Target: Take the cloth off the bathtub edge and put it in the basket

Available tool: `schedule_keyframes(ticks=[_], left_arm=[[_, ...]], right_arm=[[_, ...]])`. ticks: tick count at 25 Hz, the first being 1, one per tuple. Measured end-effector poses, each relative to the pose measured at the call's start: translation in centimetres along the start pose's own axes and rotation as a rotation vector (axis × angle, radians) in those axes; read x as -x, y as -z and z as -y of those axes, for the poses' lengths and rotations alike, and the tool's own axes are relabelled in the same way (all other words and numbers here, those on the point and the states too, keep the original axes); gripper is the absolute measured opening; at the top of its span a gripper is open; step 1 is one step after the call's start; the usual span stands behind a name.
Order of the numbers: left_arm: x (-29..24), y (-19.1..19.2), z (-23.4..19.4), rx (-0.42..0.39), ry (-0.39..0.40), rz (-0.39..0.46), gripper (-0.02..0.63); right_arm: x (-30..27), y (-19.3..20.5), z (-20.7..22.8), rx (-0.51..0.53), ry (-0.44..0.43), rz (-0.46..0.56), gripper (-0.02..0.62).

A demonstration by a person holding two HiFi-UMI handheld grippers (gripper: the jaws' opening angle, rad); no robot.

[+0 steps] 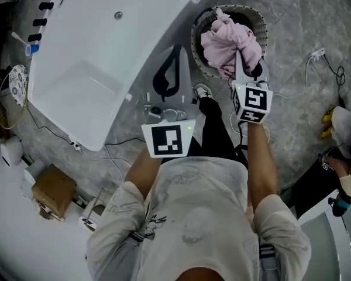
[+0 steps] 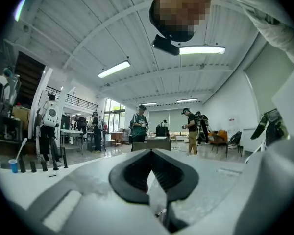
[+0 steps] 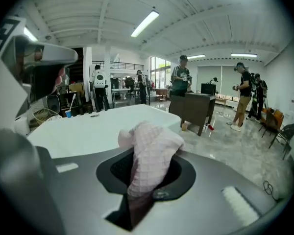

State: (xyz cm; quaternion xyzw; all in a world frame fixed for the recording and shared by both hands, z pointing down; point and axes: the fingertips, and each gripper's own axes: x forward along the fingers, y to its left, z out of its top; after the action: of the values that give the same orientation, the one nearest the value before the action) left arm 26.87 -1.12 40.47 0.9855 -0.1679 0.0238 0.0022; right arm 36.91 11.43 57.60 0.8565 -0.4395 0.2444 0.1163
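1. Two things were hard to judge: whether the pink heap in the basket [image 1: 262, 28] was one cloth [image 1: 228, 40] or several, and whether the held part lay on that heap or hung clear of it.
2. Fabric buried the basket's bottom, and the right gripper [image 1: 240, 60] stood in front of its near rim. The far end of the bathtub [image 1: 93, 51] was cut off by the top edge of the head view.
3. The bathtub lay left of the basket on a grey stone floor [image 1: 292, 28]. A cable [image 1: 304, 81] trailed to the basket's right, and a cardboard box [image 1: 54, 189] sat at the near left. A blue cup [image 1: 32, 48] stood at the tub's left edge. The person's shoe [image 1: 202, 91] was just near of the basket, between the two grippers, and other people [image 2: 139, 124] stood far off across the hall.
4. The left gripper [image 1: 174, 48] hung by the tub's right edge, left of the basket. Its jaws met tip to tip with nothing between them.
5. The right gripper pointed away into the basket's near side, its jaws clamped on the cloth.
6. In the right gripper view the cloth ran lengthwise along the jaws, from the throat out past the tips. Its bunched free end stuck out on the far side and leaned a little left.
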Motion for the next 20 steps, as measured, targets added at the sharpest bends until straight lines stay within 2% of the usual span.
schedule_keyframes(ticks=[6, 13, 17, 20], left_arm=[[-1.3, 6.2, 2.4, -0.017, 0.089, -0.027, 0.002], [-1.1, 11.7, 4.2, -0.031, 0.127, -0.070, 0.002], [0.0, 14.4, 5.0, -0.026, 0.141, -0.113, 0.002], [0.7, 15.9, 5.3, -0.015, 0.145, -0.139, 0.002]], right_arm=[[-5.5, 10.4, 0.5, -0.013, -0.049, -0.188, 0.075], [-10.7, 22.0, 1.0, -0.050, -0.069, -0.387, 0.075], [-12.5, 27.2, 1.5, -0.101, -0.076, -0.489, 0.075], [-13.7, 29.3, 1.8, -0.088, -0.076, -0.534, 0.077]])
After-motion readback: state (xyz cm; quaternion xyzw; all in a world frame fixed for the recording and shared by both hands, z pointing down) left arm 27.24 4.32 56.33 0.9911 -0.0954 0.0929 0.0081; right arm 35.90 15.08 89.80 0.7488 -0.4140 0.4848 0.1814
